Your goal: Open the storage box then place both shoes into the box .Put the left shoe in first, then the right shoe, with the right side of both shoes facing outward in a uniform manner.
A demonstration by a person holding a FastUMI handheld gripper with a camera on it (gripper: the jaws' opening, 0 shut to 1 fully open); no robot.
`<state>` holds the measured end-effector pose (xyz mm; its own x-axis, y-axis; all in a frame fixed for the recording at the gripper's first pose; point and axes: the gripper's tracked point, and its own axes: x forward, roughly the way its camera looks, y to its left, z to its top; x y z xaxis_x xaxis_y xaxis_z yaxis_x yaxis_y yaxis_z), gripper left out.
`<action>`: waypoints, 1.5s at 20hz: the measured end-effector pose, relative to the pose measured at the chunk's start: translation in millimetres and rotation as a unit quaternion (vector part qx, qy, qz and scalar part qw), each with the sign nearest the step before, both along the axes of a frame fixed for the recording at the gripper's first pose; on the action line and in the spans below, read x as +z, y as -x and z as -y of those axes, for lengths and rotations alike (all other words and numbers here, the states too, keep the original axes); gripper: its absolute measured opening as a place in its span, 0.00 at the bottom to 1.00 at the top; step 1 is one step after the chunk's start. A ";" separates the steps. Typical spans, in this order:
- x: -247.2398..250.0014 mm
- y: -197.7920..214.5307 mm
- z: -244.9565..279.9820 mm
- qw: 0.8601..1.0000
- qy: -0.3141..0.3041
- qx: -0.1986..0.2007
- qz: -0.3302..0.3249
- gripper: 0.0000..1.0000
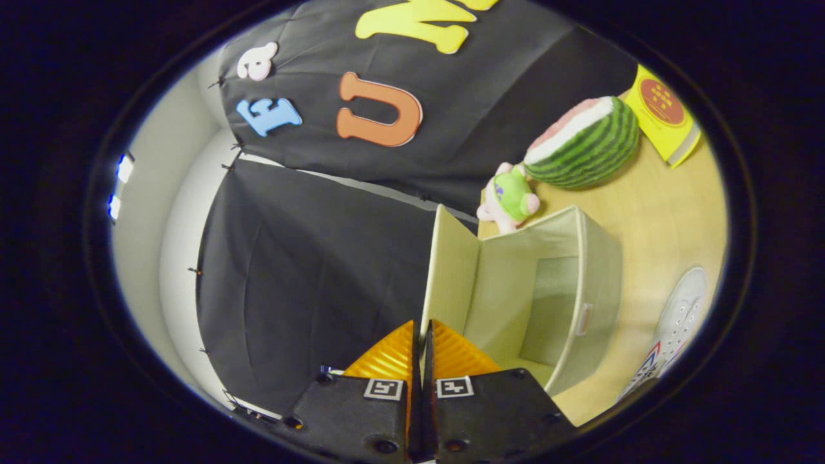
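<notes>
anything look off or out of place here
Nothing looks spilled or damaged. The storage box lies open and empty, its lid flap pinched edge-on in the gripper. A white shoe lies on the table beside it. A watermelon plush and small toy sit beyond the box.

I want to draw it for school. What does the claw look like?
The claw has two orange fingers with ridged, ribbed pads shaped like wedges. They sit on chunky black blocks with round screw holes. Each block carries a small white square sticker with a black blocky pattern.
</notes>
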<state>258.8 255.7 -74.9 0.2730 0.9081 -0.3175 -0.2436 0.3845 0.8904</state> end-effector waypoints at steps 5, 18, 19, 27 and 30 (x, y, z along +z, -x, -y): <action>5.7 7.6 -50.6 1.000 0.012 0.013 0.012 0.05; -22.6 -10.6 -125.5 0.997 0.015 0.013 0.075 0.36; -19.1 -8.9 -120.4 0.998 0.011 0.014 0.068 0.50; -28.2 -17.1 -69.0 0.996 0.067 -0.021 0.046 1.00; -43.8 -15.6 -33.4 0.990 0.124 -0.023 0.066 1.00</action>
<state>274.4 289.1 -118.7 0.3664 0.7924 -0.4878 -0.3291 0.6007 0.7286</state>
